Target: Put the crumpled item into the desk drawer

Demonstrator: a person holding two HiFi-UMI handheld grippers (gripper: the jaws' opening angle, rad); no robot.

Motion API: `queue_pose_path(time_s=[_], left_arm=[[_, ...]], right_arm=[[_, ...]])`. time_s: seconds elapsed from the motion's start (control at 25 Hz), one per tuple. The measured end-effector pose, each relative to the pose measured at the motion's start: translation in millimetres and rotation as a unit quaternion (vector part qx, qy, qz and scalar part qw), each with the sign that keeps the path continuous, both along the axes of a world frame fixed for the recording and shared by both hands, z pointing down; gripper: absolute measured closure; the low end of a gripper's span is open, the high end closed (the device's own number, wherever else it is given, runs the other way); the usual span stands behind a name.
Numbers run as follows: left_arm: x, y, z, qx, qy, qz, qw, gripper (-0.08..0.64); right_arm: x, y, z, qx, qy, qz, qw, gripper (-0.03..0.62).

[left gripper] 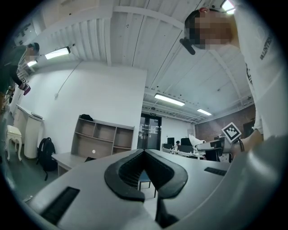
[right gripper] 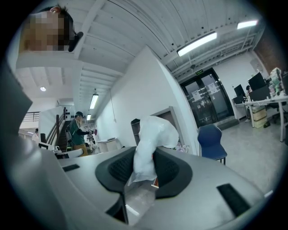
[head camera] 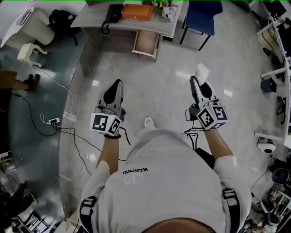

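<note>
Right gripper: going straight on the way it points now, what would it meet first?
Open floor ahead. The right gripper, shut on the crumpled item, seems aimed at the desk, its right end by the flowers, right of the open drawer, left of the blue chair. Depth is unclear.

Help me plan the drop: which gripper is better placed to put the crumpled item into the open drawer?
The right gripper: its fingers clamp the crumpled item, while the left gripper is shut and empty. The open drawer lies ahead.
</note>
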State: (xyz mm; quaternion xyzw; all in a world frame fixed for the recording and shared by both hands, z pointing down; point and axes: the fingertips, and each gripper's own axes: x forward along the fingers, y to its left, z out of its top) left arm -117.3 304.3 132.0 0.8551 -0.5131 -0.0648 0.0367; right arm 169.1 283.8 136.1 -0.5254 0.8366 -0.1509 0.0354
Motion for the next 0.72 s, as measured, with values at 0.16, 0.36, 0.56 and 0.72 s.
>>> queue_pose_path(time_s=[0.16,0.36,0.56,0.72], left_arm=[[-19,-20,5,-0.001,0.003,0.001,1.0000,0.561],[-29,-33,16,-0.014,0.012,0.001,0.9998,0.561],[-31,-49,24,-0.021,0.018,0.002,0.9996,0.561],[-32,-70,25,-0.022,0.018,-0.001,0.9996,0.561]], right_arm=[[-21,-18,4,-0.003,0.003,-0.002,1.000,0.482],[-33,-34,7,-0.008,0.007,-0.002,1.000,0.482],[-40,-53,11,-0.009,0.011,-0.005,1.000,0.481],[-43,-76,13,-0.009,0.010,-0.011,1.000,0.482]])
